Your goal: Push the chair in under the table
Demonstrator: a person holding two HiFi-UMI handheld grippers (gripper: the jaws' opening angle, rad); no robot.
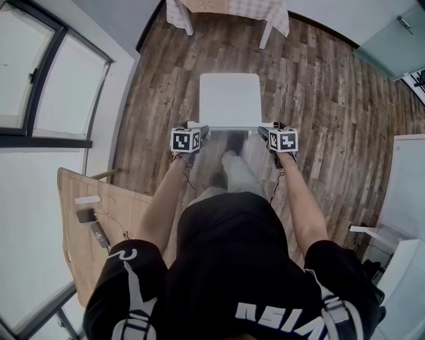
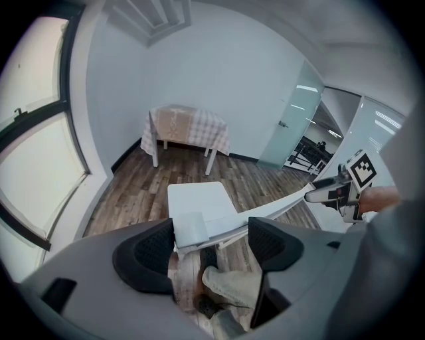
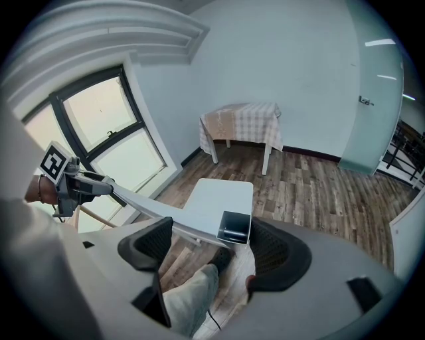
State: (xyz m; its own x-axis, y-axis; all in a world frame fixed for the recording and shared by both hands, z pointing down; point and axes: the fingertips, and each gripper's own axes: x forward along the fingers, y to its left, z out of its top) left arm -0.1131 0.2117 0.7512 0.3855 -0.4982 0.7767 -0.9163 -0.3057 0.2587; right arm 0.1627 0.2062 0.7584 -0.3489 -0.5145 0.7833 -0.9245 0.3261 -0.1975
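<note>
Left hand-held gripper (image 1: 202, 131) and right hand-held gripper (image 1: 264, 131), jaws apart, loosely straddle the chair (image 1: 230, 98) rail ends at mid-frame — table (image 1: 275, 16) well apart, at top edge. Risk: unclamped rail slips out, or an uneven push skews the chair off line.

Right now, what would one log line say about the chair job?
chair: away from table, not pushed in | left gripper: open, around chair-back corner | right gripper: open, around other corner
</note>
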